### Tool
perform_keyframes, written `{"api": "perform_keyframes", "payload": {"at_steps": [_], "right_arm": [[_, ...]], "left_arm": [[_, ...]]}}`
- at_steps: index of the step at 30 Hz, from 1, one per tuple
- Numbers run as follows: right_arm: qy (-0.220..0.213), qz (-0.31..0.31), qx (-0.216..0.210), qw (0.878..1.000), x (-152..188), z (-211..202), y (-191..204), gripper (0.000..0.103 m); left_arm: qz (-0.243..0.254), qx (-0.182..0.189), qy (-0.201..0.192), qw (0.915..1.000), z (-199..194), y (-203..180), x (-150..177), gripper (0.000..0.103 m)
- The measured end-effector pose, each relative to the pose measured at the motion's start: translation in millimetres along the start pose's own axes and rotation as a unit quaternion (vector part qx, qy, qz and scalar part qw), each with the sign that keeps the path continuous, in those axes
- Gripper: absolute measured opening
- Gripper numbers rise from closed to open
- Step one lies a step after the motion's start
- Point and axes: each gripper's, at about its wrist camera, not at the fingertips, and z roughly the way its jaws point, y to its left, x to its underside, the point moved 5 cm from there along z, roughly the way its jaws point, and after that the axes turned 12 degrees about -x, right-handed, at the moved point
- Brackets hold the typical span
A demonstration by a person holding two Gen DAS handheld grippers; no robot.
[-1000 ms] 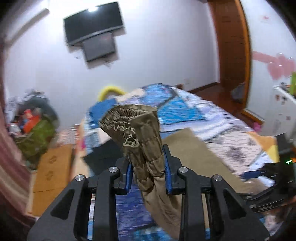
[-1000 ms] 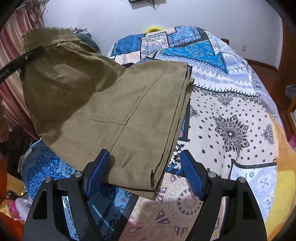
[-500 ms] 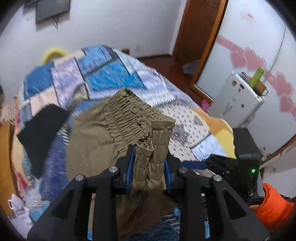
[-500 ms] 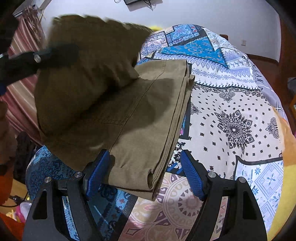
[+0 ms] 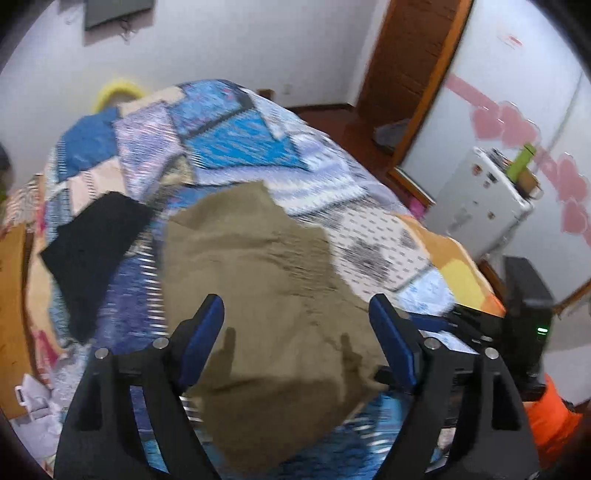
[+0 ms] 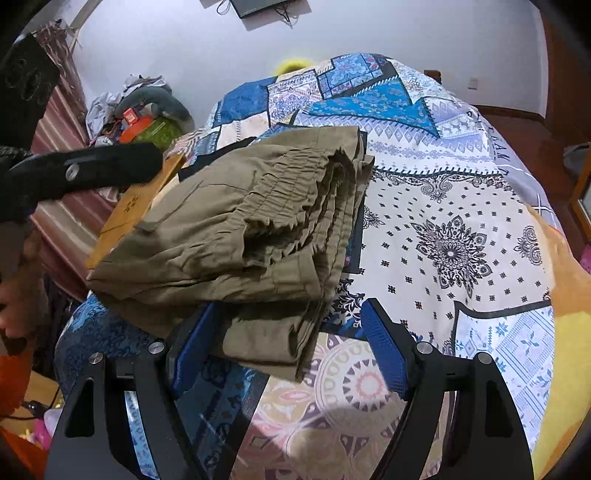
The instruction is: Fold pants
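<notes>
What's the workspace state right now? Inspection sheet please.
Surface: bed with patchwork quilt.
Job's things: olive pants folded in a stack on the quilt, waistband on top.
Clutter: black cloth beside the pants; heap of stuff by the wall.
Grippers: left gripper open, above the pants; right gripper open, at the stack's near edge.
Cables: nothing seen on the bed.
Surroundings: wall TV, wooden door, white appliance.
</notes>
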Motion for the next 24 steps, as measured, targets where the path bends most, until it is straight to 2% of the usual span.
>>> {"api": "perform_keyframes", "payload": {"at_steps": [5,7,10,13,17,20,24], "right_arm": [[-0.025,-0.011,0.002,1.000,-5,-22,10,0.076],[-0.040,-0.013,0.000,0.999,-10,-31,14,0.076],[-0.061,-0.016,0.000,0.998,-22,-34,16,0.080],[-0.065,-0.009,0.007,0.998,-31,-25,13,0.081],[-0.044,0.018,0.005,0.999,-30,-2,-4,0.081],[-0.027,0.041,-0.009,0.999,-19,14,-17,0.081],[-0.028,0.053,-0.023,0.998,-18,14,-23,0.084]], "left_arm": [[-0.012,-0.066,-0.020,0.9976,2,48,-13,0.087],[-0.018,-0.091,-0.027,0.9953,5,70,-19,0.092],[-0.027,-0.114,-0.025,0.9928,17,97,-31,0.092],[-0.039,-0.123,-0.008,0.9915,37,117,-42,0.092],[-0.047,-0.126,0.018,0.9908,72,131,-56,0.092],[-0.039,-0.130,0.037,0.9900,101,132,-63,0.092],[-0.013,-0.126,0.076,0.9891,147,121,-66,0.092]]}}
